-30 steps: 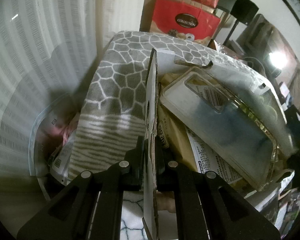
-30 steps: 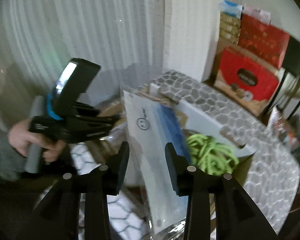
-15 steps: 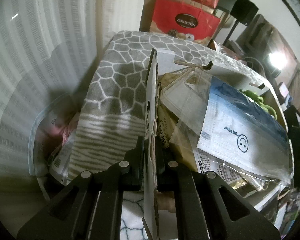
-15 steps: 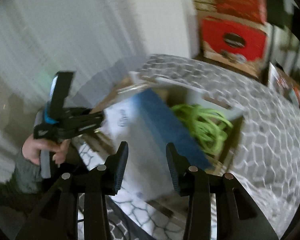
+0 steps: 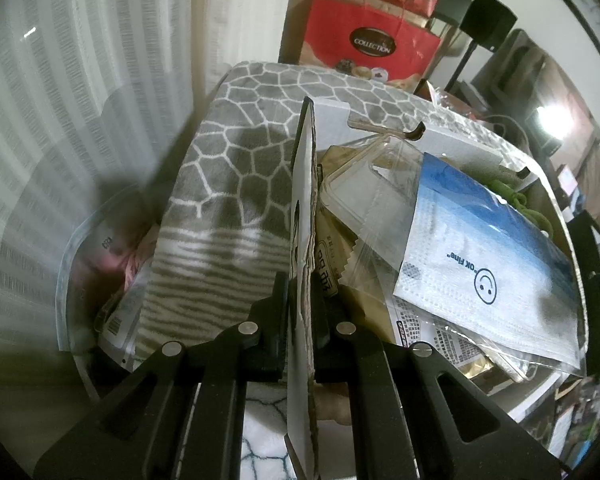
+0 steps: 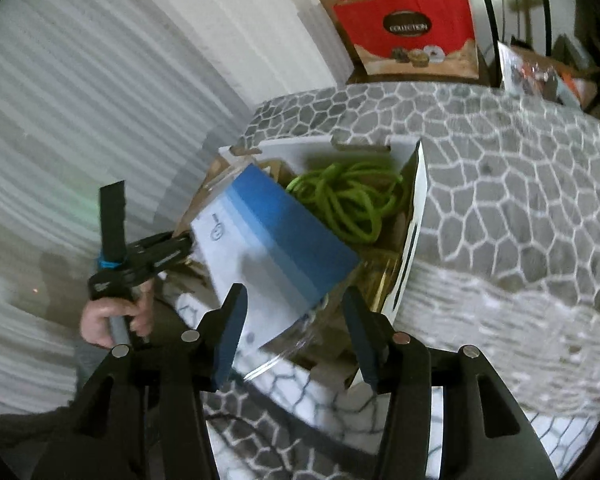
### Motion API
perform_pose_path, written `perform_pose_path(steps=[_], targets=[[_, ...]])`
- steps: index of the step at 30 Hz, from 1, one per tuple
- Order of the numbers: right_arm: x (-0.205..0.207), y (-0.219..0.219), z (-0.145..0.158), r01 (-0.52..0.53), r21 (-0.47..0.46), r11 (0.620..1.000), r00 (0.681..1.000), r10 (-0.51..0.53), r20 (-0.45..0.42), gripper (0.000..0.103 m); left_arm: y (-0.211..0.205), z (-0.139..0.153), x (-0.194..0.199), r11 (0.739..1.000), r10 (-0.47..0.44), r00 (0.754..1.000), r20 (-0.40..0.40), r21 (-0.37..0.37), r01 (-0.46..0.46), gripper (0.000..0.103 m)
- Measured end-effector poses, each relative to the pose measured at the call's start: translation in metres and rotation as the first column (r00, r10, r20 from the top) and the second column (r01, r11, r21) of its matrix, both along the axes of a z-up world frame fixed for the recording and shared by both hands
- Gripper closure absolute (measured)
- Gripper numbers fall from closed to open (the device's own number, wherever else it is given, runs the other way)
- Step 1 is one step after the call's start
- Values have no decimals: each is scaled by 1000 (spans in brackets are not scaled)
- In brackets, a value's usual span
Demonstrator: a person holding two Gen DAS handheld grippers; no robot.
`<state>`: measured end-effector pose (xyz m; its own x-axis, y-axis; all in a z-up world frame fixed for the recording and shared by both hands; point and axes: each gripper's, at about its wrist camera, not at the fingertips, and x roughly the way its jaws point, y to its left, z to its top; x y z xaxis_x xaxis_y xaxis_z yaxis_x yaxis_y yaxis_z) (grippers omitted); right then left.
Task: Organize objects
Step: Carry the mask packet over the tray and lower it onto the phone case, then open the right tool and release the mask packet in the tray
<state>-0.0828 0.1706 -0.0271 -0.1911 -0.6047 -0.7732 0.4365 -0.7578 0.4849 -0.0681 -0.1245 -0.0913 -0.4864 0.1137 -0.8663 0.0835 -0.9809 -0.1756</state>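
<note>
Left gripper (image 5: 300,316): one, lower centre of the left wrist view, jaws clamped on the upright cardboard flap (image 5: 303,216) of the box.
Right gripper (image 6: 294,334): one, lower centre of the right wrist view, jaws opening; the mask packet lies beyond the fingertips and the pads do not press on it.
Cardboard box (image 6: 410,240): one, white outside and brown inside, centre of the right wrist view, sitting on the patterned blanket.
Mask packet (image 5: 488,264): one, clear bag of blue-and-white face masks with a smiley print, centre right of the left wrist view, lying tilted on top of the box contents.
Green cord (image 6: 350,200): one coil, in the far part of the box, above the mask packet in the right wrist view.
Clear plastic shell (image 5: 364,184): one, under the packet's upper edge.
Blanket (image 5: 236,184): one, grey with white honeycomb lines.
Red gift box (image 5: 370,40): one marked COLLECTION, top centre.
Hand (image 6: 112,322): one, lower left of the right wrist view, gripping the left gripper's handle.
</note>
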Motion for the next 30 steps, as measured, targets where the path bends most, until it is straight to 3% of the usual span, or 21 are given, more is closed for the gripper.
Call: perform_pose_path(steps=[6,12,16,18,20,21,30], targets=[[13,1,0,-7,-24,1000,997,8,79,49,0,0,0,1000,1,1000,0,0,-1,97],[11,-10,-20,-3,11,1000,986,1,164,45,0,0,0,1000,0,1000,0,1,0,97],[2,-13,-25,22,1,1000,986,-22,162,45,0,0,0,1000,0,1000,0,4,0,97],[-4,-12,-24,40,11,999,989,-41,141,48,0,0,0,1000,0,1000,0,1,0,97],[-9,-13,-19,51,36,998,994,-54,91,68,0,0,0,1000,0,1000,0,1,0,97],[-11,-14,-17,52,53,997,996,-55,65,72,0,0,0,1000,0,1000,0,1,0,97],[-43,-25,-14,82,166,983,994,-68,-89,76,0,0,-1,1000,-1,1000,0,-1,1,97]])
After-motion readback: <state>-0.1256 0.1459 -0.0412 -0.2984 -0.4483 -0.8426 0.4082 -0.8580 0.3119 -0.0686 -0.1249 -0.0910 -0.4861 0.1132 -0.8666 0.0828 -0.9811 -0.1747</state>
